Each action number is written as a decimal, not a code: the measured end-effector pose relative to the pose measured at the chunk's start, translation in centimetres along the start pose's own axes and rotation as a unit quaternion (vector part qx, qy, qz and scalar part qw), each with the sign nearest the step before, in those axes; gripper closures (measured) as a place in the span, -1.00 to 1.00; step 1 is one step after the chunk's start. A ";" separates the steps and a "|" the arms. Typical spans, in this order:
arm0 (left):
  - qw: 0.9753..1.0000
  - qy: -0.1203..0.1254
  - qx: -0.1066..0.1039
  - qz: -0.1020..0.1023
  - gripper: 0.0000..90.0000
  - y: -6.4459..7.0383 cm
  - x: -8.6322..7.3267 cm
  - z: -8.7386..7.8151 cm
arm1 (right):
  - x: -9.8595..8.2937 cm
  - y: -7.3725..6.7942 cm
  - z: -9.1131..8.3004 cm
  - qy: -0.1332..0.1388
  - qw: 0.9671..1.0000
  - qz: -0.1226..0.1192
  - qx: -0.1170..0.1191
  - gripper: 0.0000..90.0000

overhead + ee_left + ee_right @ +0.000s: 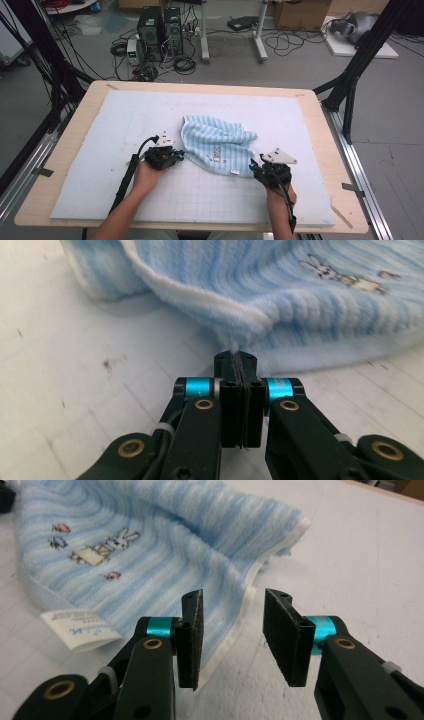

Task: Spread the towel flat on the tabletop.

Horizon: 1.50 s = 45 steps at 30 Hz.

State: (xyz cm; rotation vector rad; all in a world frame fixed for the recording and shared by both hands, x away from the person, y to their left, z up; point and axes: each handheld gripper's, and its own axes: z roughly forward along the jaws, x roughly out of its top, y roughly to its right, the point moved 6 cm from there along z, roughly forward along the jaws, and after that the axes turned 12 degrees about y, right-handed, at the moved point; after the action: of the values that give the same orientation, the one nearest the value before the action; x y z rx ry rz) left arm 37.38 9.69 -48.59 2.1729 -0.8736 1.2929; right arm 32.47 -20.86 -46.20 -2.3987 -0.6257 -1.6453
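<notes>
The right gripper (232,640) has its fingers (191,640) spread apart over the white hem of a blue striped towel (165,555), which lies crumpled on the worktop (365,555). A rabbit picture (107,545) shows on the towel, and a white label (80,628) sticks out from its near edge.

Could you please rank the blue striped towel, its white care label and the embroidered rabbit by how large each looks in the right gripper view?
1. blue striped towel, by far the largest.
2. white care label.
3. embroidered rabbit, though the label lies nearer the camera, so this ranking is unsure.
</notes>
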 end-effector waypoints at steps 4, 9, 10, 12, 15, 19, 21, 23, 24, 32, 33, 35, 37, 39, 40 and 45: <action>1.000 0.002 -0.009 -0.009 0.98 0.5 -1.1 -2.0 | -0.5 -0.3 -0.4 -0.006 1.000 0.004 -0.002 0.34; 0.999 0.013 -0.026 -0.030 0.98 1.9 -2.8 -4.9 | -1.1 -1.4 -0.6 -0.024 1.000 0.007 0.008 0.32; 0.999 0.013 -0.027 -0.029 0.98 2.2 -3.1 -5.4 | -1.3 -1.7 -0.5 -0.034 0.999 0.008 0.013 0.30; 0.999 0.014 -0.027 -0.030 0.98 2.6 -3.5 -6.2 | -1.9 -2.2 -0.1 -0.057 0.998 0.004 0.016 0.29; 0.999 0.007 -0.028 -0.030 0.99 3.2 -3.9 -7.0 | -2.4 -2.8 0.0 -0.062 0.998 0.021 0.025 0.56; 0.999 0.016 -0.027 -0.041 1.00 4.1 -4.6 -8.1 | -2.7 -3.9 -0.9 -0.060 0.997 0.026 0.041 0.92; 0.999 0.017 -0.028 -0.033 1.00 4.8 -4.9 -8.7 | -2.9 -4.5 -1.7 -0.062 0.997 0.021 0.048 0.94; 0.999 0.026 -0.025 -0.030 1.00 5.3 -5.0 -9.1 | -3.3 -4.9 -2.8 -0.060 0.997 0.012 0.047 0.95; 0.999 0.036 -0.021 -0.028 1.00 5.5 -4.9 -9.3 | -3.4 -5.1 -3.3 -0.058 0.997 0.010 0.044 0.94; 0.996 0.074 0.010 -0.056 0.29 4.4 -2.6 -8.7 | -3.7 -5.2 -5.9 -0.017 0.999 0.016 0.025 0.07; 0.996 0.072 0.010 -0.059 0.18 4.2 -2.2 -8.2 | -3.6 -5.3 -6.0 -0.011 1.000 0.011 0.022 -0.01; 0.995 0.071 0.010 -0.062 0.13 3.8 -1.8 -7.2 | -3.4 -5.6 -6.1 -0.006 1.000 0.007 0.023 -0.12; 0.995 0.060 0.018 -0.075 0.07 3.5 -1.8 -6.2 | -3.3 -5.5 -5.8 -0.011 1.000 0.011 0.022 -0.21; 0.996 0.047 0.016 -0.073 0.08 3.6 -2.0 -5.3 | -3.2 -5.4 -5.5 -0.012 1.000 0.003 0.021 -0.22; 0.998 0.034 0.014 -0.059 0.16 3.8 -2.1 -4.9 | -3.2 -5.3 -5.3 -0.013 1.000 -0.002 0.022 -0.19; 1.000 0.019 0.010 -0.017 0.79 5.0 -2.6 -4.2 | -3.9 -5.5 -3.9 -0.046 0.998 -0.002 0.051 0.11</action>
State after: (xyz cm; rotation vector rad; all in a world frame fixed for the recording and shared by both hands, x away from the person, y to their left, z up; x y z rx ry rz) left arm 30.35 9.82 -48.72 2.1619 -0.8087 1.3278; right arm 25.60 -18.29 -48.82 -2.4115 -0.7102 -1.4743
